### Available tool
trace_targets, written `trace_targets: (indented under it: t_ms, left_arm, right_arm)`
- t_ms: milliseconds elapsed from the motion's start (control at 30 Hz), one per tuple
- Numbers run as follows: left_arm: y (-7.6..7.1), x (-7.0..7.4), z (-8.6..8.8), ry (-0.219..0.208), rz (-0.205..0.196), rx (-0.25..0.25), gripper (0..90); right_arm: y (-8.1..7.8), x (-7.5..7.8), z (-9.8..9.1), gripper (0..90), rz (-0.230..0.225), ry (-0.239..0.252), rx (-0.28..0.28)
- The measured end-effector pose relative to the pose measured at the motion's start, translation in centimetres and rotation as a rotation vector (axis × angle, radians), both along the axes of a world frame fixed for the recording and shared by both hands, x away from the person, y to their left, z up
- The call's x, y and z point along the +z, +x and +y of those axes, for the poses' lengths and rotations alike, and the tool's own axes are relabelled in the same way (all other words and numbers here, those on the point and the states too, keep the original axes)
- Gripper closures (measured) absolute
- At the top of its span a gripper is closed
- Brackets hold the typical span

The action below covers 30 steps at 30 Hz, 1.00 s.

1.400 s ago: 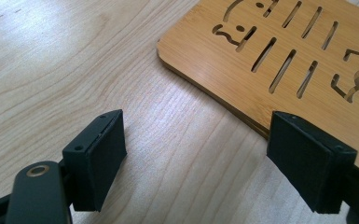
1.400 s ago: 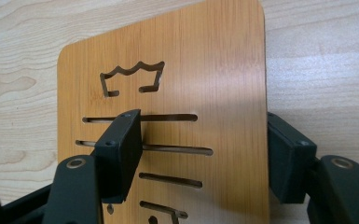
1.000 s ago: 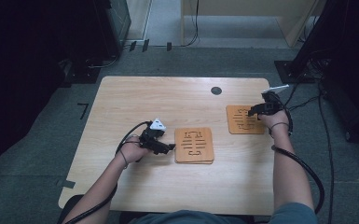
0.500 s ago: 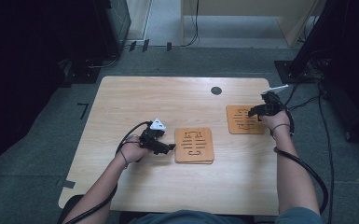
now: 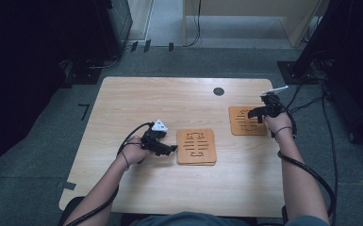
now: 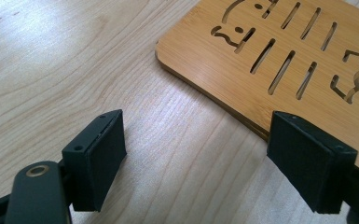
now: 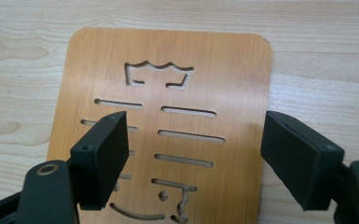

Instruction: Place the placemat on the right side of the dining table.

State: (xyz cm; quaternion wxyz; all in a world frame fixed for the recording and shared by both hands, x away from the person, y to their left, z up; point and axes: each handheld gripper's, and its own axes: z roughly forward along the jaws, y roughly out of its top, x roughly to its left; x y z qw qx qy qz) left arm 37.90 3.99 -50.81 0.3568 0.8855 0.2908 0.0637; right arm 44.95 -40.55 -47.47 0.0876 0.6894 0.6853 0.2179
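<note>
Right gripper view: released right hand-held gripper, just been opening, hides the coaster's lower cutouts.

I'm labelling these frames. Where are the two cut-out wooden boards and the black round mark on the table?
Near board (image 5: pixel 196 146), high view, its slotted middle.
Far board (image 7: pixel 168 93), right gripper view, bare wood between the crown cut-out and the top slots.
Black mark (image 5: pixel 218 91), high view, its centre.
</note>
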Motion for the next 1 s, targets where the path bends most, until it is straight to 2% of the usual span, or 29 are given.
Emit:
trace_targets:
  t_ms: [367, 1000]
  left_arm:
    - [-0.1, 0.0, 0.0, -0.001, -0.005, 0.003, 18.5]
    - [-0.1, 0.0, -0.1, 0.001, -0.008, 0.002, 18.4]
  right_arm:
    - [-0.8, 0.7, 1.3, 23.0, -0.046, -0.009, 0.050]
    - [-2.6, 0.9, 2.6, 22.2, -0.070, -0.015, 0.114]
